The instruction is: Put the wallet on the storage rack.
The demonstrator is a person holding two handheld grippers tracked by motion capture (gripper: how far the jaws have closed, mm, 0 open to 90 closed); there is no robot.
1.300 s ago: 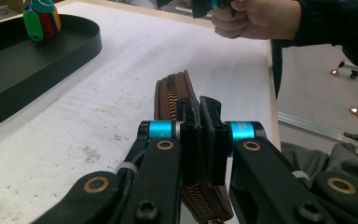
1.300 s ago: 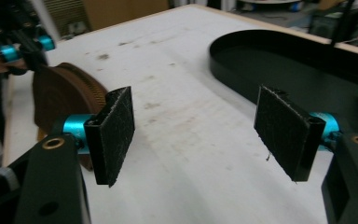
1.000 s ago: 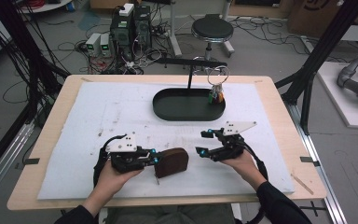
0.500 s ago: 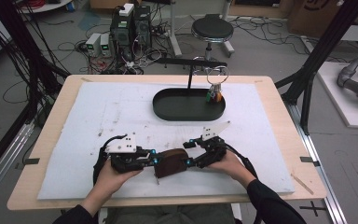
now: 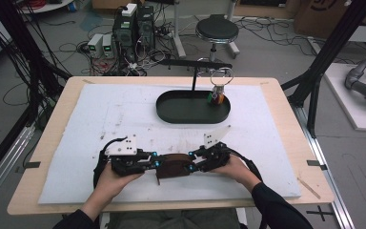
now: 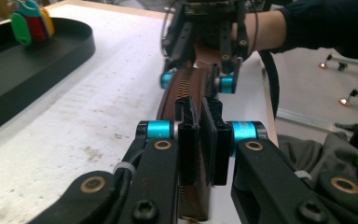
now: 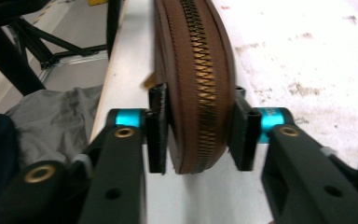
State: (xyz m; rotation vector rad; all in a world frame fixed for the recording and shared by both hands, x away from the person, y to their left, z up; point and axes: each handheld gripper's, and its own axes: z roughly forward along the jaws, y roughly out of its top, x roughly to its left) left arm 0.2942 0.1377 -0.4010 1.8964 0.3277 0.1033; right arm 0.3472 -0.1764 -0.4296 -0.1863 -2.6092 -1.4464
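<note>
Pouch: brown leather, rounded, brass zip along its upper edge; lay low centre of the high view on a stained white mat. Left gripper was clamped narrow on one end; right gripper, jaws just closing, straddled the other.

A black oval tray sits on the white mat covering the wooden bench, with coloured key tags hanging over its right end. Beyond the bench stands a round stool.
</note>
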